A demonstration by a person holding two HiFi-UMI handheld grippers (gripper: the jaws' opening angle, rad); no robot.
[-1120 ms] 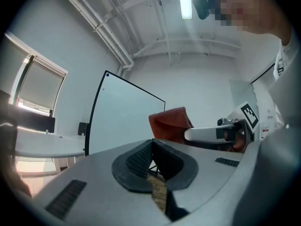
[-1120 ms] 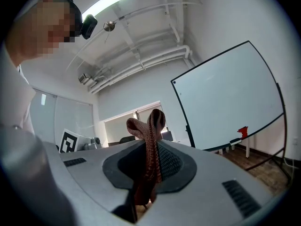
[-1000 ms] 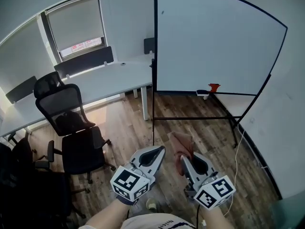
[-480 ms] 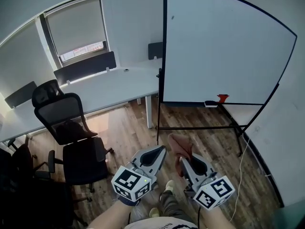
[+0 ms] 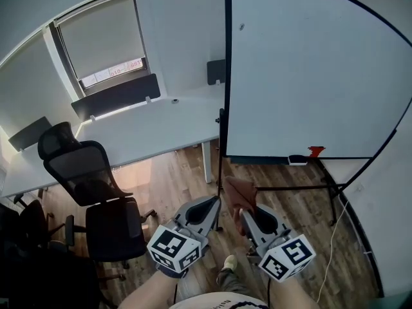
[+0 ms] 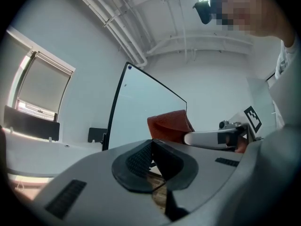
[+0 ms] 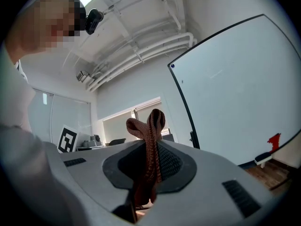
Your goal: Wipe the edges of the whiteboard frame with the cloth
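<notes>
The whiteboard (image 5: 309, 76) stands ahead on a black wheeled stand, its black left frame edge (image 5: 226, 69) running upright just beyond my grippers. My right gripper (image 5: 243, 212) is shut on a rust-brown cloth (image 5: 241, 194), which bunches up above its jaws; the cloth (image 7: 148, 140) shows folded between the pads in the right gripper view. My left gripper (image 5: 211, 208) is held beside it, jaws together with nothing between them. From the left gripper view the cloth (image 6: 169, 125) and the whiteboard (image 6: 141, 112) lie ahead. Both grippers are low, short of the frame.
A long white desk (image 5: 129, 131) with dark screens runs to the left of the whiteboard. Black office chairs (image 5: 90, 179) stand on the wood floor at left. A red item (image 5: 316, 150) and an eraser (image 5: 297, 160) rest on the board's tray. A cable (image 5: 335, 237) trails at right.
The view has shifted toward the whiteboard: its left frame edge now looms larger and closer above the grippers. Both grippers keep their pose, the cloth still held.
</notes>
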